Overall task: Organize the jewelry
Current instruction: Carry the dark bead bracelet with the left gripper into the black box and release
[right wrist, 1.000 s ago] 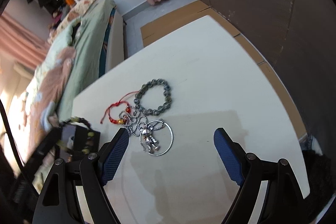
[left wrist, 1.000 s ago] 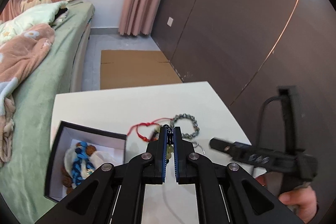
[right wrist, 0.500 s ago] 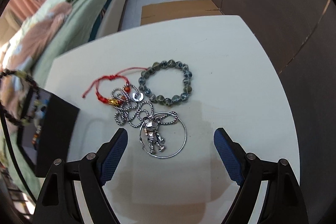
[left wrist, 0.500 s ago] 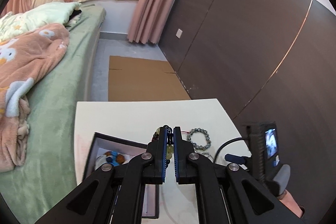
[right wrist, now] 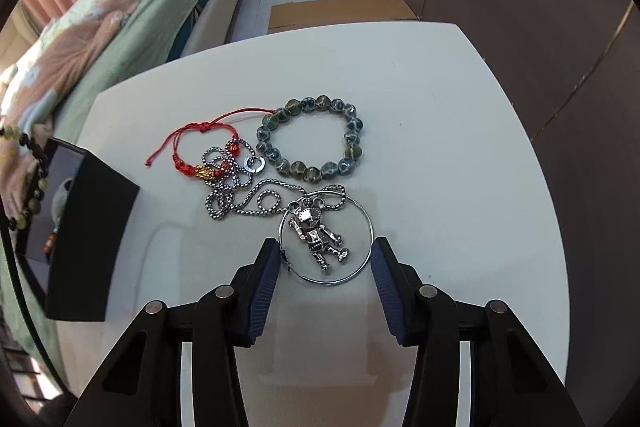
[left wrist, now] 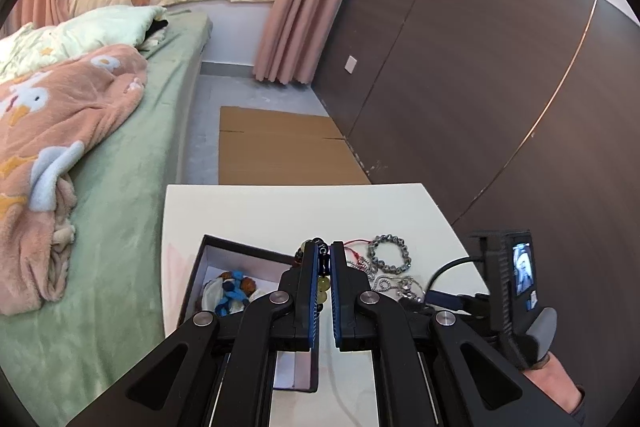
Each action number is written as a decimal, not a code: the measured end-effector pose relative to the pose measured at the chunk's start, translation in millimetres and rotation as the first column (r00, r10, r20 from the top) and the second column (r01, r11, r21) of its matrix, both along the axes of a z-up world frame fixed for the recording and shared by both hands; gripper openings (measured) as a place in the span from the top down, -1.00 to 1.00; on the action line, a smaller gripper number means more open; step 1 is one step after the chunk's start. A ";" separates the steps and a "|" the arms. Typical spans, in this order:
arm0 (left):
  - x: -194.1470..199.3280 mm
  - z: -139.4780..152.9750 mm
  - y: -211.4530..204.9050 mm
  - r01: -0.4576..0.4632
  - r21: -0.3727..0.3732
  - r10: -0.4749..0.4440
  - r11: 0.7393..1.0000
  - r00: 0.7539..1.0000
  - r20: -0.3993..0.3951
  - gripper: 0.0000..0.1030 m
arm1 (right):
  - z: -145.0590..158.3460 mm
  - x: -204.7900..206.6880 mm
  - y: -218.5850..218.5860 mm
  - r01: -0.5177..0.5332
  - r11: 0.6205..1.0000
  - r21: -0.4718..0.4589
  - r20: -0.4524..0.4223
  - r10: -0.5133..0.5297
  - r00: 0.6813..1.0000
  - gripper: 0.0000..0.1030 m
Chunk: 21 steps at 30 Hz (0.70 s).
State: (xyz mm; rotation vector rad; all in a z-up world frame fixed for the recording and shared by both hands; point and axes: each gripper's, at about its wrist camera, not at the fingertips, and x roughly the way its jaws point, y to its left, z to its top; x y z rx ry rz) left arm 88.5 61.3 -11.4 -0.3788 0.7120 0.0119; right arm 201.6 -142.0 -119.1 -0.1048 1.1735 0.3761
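Two steps run in parallel. The left gripper is clamped on a bead string of dark and pale green beads, its jaws nearly closed with the beads pinched between the blue pads; it hangs over the near corner of the box, a black-walled box with a white inside that already holds a blue-and-brown piece. In the right wrist view the same bead string dangles at the left edge, above the box.

The right gripper points steeply down at the desk. Its jaws have just been closing and now stand half open, one pad at each side of the hoop, with the bear pendant lying inside it; the pads do not appear to press on either.

Still loose on the desk: the chain running from the pendant, the red cord bracelet touching it, and the grey bracelet just beside.

Judged next: the left must open over the box interior, clear of the wall; the right must close on the hoop or pendant, and the lift should allow for the trailing chain, which may drag the red cord bracelet.
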 end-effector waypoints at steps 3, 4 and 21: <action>-4.9 -0.5 3.6 -0.026 0.005 0.026 1.000 1.000 -0.003 0.89 | 3.2 -1.6 -8.9 0.005 0.998 0.062 -0.018 -0.004 1.000 0.74; -5.8 -0.8 5.3 -0.038 0.006 0.038 0.999 0.999 -0.005 0.89 | 5.7 -4.1 -14.4 0.011 0.995 0.097 -0.025 -0.008 1.000 0.78; -14.0 -6.3 12.2 -0.096 -0.022 0.096 0.995 0.995 -0.024 0.89 | 15.4 -4.1 -35.6 0.068 0.991 0.113 0.022 -0.071 0.997 -0.54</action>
